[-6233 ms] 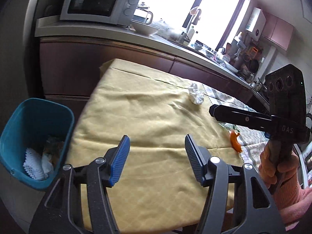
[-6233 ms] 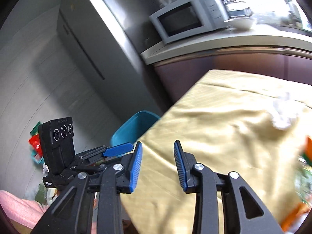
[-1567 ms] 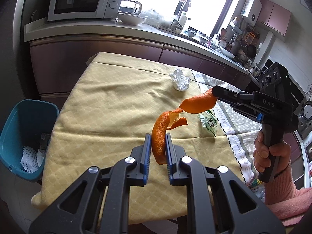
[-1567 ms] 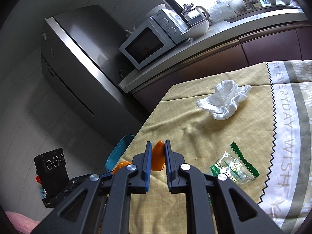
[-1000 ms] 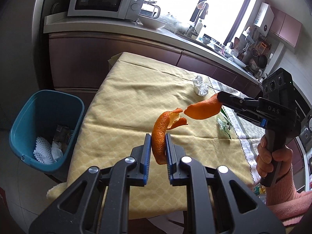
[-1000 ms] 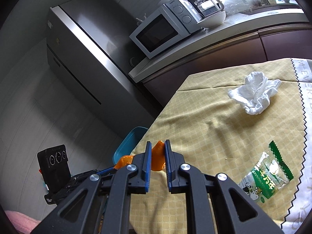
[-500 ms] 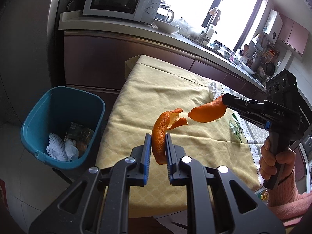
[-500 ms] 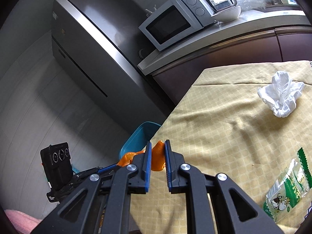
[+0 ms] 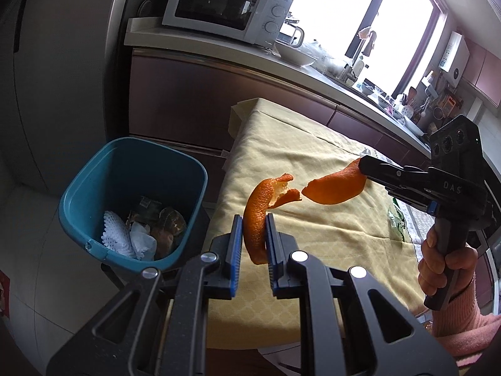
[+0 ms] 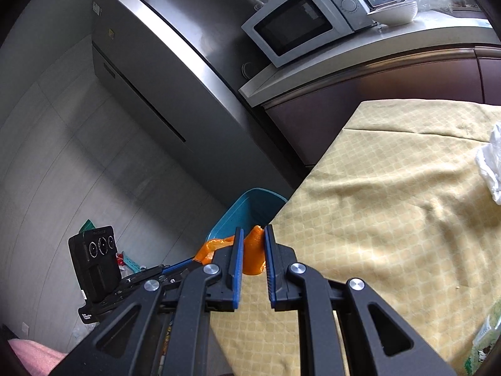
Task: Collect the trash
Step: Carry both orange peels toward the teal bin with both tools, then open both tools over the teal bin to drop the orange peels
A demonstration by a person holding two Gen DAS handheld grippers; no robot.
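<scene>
My left gripper (image 9: 253, 230) is shut on a curled strip of orange peel (image 9: 260, 210), held over the near left corner of the yellow-clothed table (image 9: 297, 156). To its right, my right gripper (image 9: 363, 169) is shut on a second orange peel piece (image 9: 336, 185); in the right wrist view that peel (image 10: 253, 250) sits pinched between the blue pads of my right gripper (image 10: 253, 241). The teal trash bin (image 9: 131, 194) stands on the floor left of the table, holding white netting and wrappers. Its rim (image 10: 250, 200) shows just beyond the right gripper.
A crumpled white tissue (image 10: 491, 163) and a green snack wrapper (image 10: 485, 335) lie on the table. A refrigerator (image 10: 175, 94) and a counter with a microwave (image 9: 225, 6) stand behind the bin. A hand in a pink sleeve (image 9: 447, 266) holds the right gripper.
Both grippers have carried their peel pieces leftward toward the table's edge; the bin now looms larger and closer. The tissue and wrapper have slid to the right of view.
</scene>
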